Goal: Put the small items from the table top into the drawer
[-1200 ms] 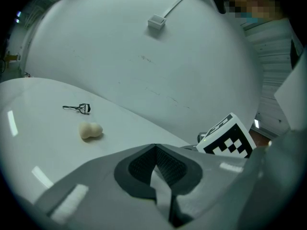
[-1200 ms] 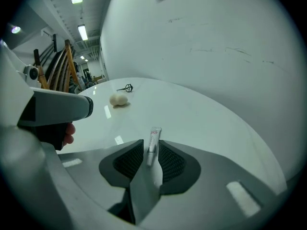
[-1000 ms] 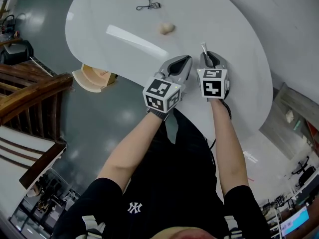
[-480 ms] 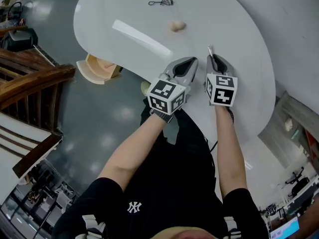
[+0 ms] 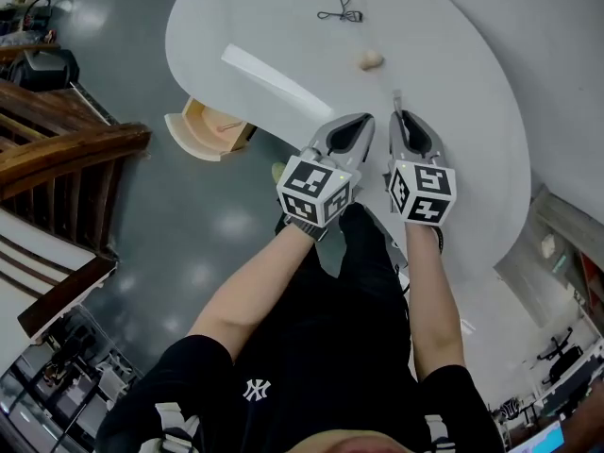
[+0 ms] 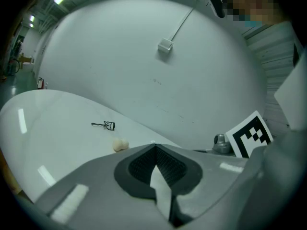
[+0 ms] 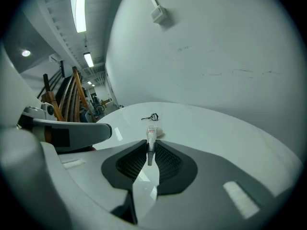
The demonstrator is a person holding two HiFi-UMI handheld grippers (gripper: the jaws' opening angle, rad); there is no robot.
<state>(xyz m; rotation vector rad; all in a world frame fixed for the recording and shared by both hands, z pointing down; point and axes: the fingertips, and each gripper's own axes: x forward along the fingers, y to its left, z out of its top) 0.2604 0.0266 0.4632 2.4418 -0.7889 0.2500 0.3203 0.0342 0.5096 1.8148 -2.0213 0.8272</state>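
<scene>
The small white tube with red print (image 7: 151, 137) is pinched by one end between the pads of the right gripper (image 7: 150, 150), its printed end poking out past the tips. It is a narrow clamp, jaws nearly together, which suits so slim a thing. The tube sits over the near part of the white rounded table top (image 5: 283, 26) and seems lifted clear of it, so I judge it is being carried toward the drawer. The left gripper (image 6: 156, 150) rides just beside, jaws closed with nothing between them, likely only keeping out of the way. Farther out on the table lie a beige rounded lump (image 5: 370, 59) and, beyond it, a black wire eyelash curler (image 5: 340, 13) — both yet to be collected. The open light wooden drawer (image 5: 203, 132) juts out under the table's left edge — well apart from the tube.
</scene>
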